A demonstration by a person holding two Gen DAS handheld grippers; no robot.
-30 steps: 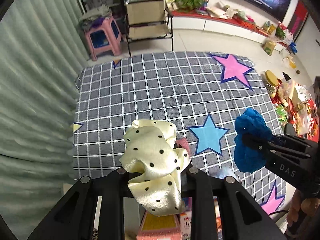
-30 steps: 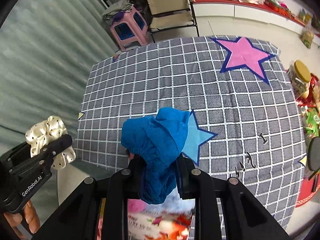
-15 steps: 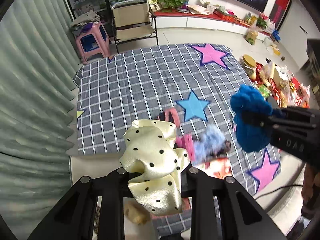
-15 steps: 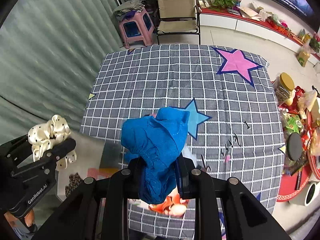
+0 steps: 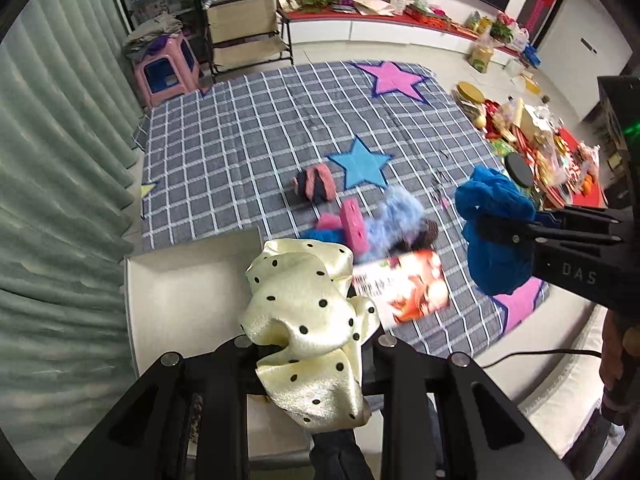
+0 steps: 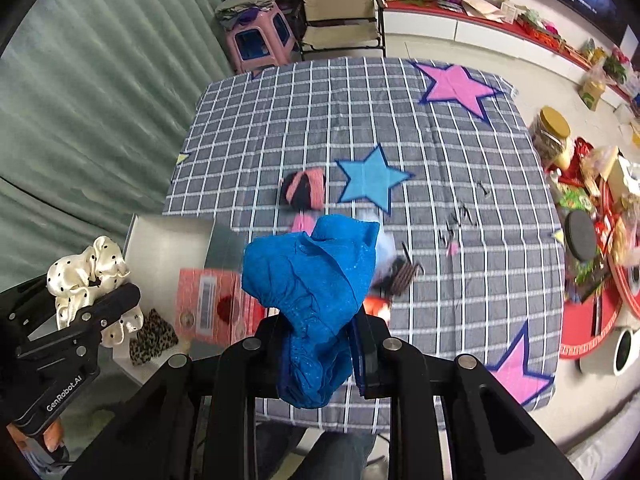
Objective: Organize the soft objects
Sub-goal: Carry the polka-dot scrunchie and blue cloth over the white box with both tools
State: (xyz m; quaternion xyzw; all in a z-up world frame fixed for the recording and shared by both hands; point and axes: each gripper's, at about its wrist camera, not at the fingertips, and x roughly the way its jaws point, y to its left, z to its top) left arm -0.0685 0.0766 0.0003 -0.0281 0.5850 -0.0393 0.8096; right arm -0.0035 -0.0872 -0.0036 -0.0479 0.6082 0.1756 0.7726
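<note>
Left wrist view: the left claw (image 5: 316, 344) is clamped on a cream scrunchie (image 5: 308, 320) with black dots, glossy and ruffled, held above a white box (image 5: 180, 288) beside the checked blanket (image 5: 248, 136), likely its drop spot. The right claw (image 6: 320, 332) is clamped on a crumpled blue scrunchie (image 6: 316, 280), lifted clear of the blanket. More soft items (image 5: 360, 220) lie heaped near the blanket's near edge, unsorted.
</note>
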